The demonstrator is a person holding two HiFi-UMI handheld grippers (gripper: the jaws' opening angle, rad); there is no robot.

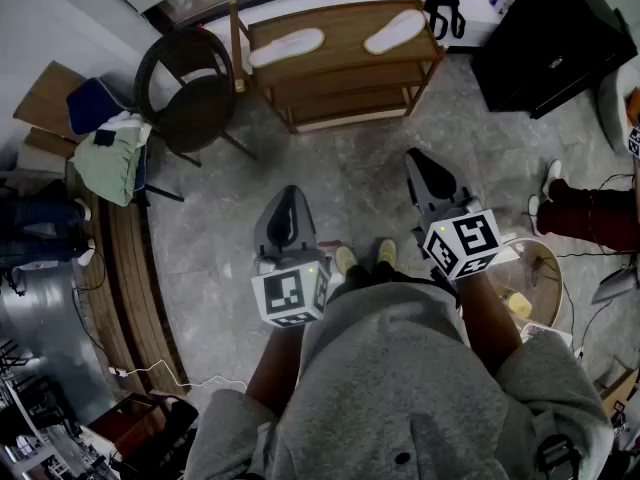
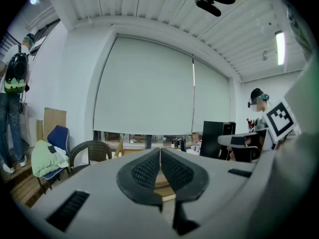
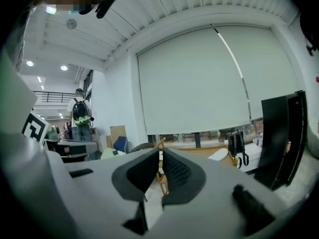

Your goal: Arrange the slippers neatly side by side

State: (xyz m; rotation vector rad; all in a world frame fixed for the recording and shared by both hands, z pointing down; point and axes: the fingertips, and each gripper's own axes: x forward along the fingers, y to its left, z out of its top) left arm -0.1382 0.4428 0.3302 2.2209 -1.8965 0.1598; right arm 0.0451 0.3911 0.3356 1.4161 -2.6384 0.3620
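Slippers (image 1: 286,47) white, flat, well apart atop wooden shelf (image 1: 345,30).

- Bare floor (image 1: 350,183) lying open toward 12 o'clock, giving clear lane up to wooden shelf (image 1: 345,78).
- Shelf top lying open from above. Left slipper (image 1: 286,46) and right slipper (image 1: 396,31) lying well apart, bare board showing between them.
- Wicker chair (image 1: 185,88) crowding shelf's left end at 10 o'clock.
- Blue chair (image 1: 95,103) with green cloth (image 1: 112,158) blocking 9 o'clock.
- Black cabinet (image 1: 555,38) walling off 2 o'clock.
- Dark hanging object (image 1: 440,3) narrowing room behind shelf's right end at 1 o'clock.
- Bystander's red-trousered leg (image 1: 590,213) lying across 3 o'clock.
- Round basket (image 1: 535,283) sitting at 4 o'clock.
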